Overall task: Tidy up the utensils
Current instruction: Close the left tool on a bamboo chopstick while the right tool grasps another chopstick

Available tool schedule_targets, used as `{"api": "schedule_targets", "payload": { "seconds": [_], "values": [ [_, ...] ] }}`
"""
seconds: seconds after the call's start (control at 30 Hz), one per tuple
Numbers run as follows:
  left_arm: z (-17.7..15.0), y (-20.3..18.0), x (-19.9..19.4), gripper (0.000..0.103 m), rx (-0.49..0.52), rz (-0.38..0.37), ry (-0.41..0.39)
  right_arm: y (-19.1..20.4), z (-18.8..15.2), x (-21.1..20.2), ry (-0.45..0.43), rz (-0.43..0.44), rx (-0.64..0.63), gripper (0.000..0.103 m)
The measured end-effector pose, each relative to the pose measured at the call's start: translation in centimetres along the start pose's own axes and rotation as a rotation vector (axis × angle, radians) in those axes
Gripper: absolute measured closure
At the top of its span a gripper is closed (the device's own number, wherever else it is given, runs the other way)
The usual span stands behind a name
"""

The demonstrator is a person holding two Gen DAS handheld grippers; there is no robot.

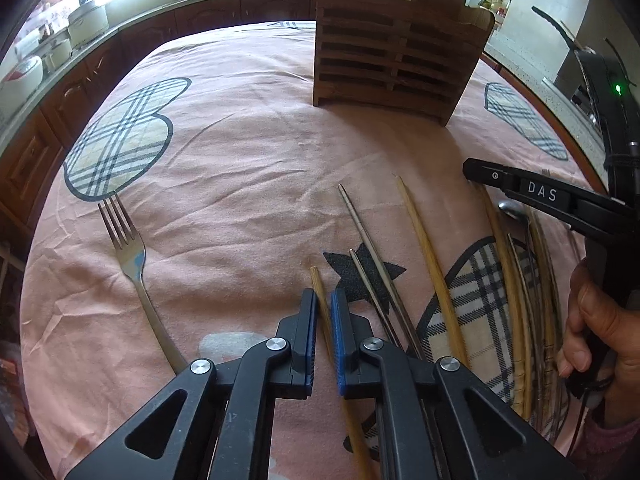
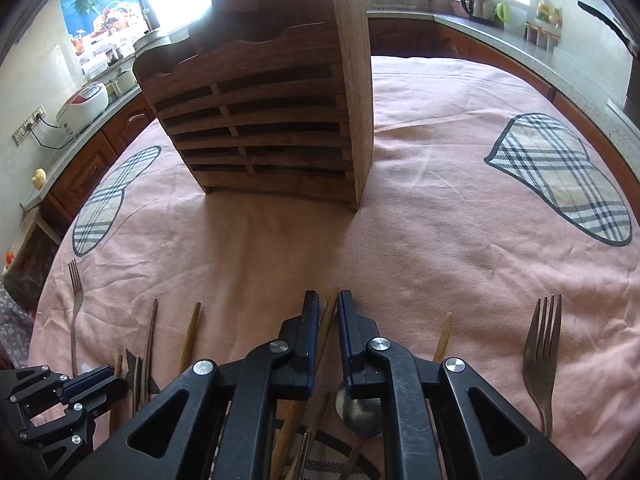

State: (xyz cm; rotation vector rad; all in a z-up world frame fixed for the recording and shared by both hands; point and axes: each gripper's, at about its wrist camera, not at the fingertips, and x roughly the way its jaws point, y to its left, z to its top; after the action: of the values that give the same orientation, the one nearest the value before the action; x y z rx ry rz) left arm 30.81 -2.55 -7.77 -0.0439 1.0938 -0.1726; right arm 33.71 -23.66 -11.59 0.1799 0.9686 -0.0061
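A slatted wooden utensil holder (image 1: 394, 36) stands upright at the far middle of the pink tablecloth; it also shows in the right wrist view (image 2: 264, 112). My left gripper (image 1: 324, 300) is low over the cloth with its jaws closed around a wooden chopstick (image 1: 320, 296). My right gripper (image 2: 329, 304) has its jaws closed around another wooden chopstick (image 2: 326, 320), above a pile of chopsticks and a metal spoon (image 2: 358, 410). Metal chopsticks (image 1: 368, 248) and a bamboo chopstick (image 1: 424, 248) lie to the right of my left gripper.
One fork (image 1: 132, 264) lies at the left on the cloth and another fork (image 2: 542, 352) at the right. The cloth (image 1: 248, 168) between the grippers and the holder is bare. Kitchen counters with appliances (image 2: 86, 100) surround the table.
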Motion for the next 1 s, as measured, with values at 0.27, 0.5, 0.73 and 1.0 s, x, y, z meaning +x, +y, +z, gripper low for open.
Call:
{"api": "schedule_targets", "payload": {
  "seconds": [0.27,0.5,0.73,1.0],
  "values": [
    [0.5,2.0,-4.7,0.099,-0.050,-0.077,-0.081,0.4,0.8,-5.2,-0.086,0.126,0.042,0.097],
    [0.4,3.0,-10.8,0.099,-0.071,-0.110,-0.193,1.6,1.7,-10.4,-0.186,0.185,0.033,0.098],
    [-0.4,3.5,-15.9,0.099,-0.076,-0.127,-0.293,2.3,2.5,-14.8,-0.284,0.202,0.013,0.098],
    [-0.9,4.2,-19.4,0.099,-0.084,-0.142,-0.365,2.9,2.8,-17.7,-0.349,0.222,-0.011,0.098]
  ]
}}
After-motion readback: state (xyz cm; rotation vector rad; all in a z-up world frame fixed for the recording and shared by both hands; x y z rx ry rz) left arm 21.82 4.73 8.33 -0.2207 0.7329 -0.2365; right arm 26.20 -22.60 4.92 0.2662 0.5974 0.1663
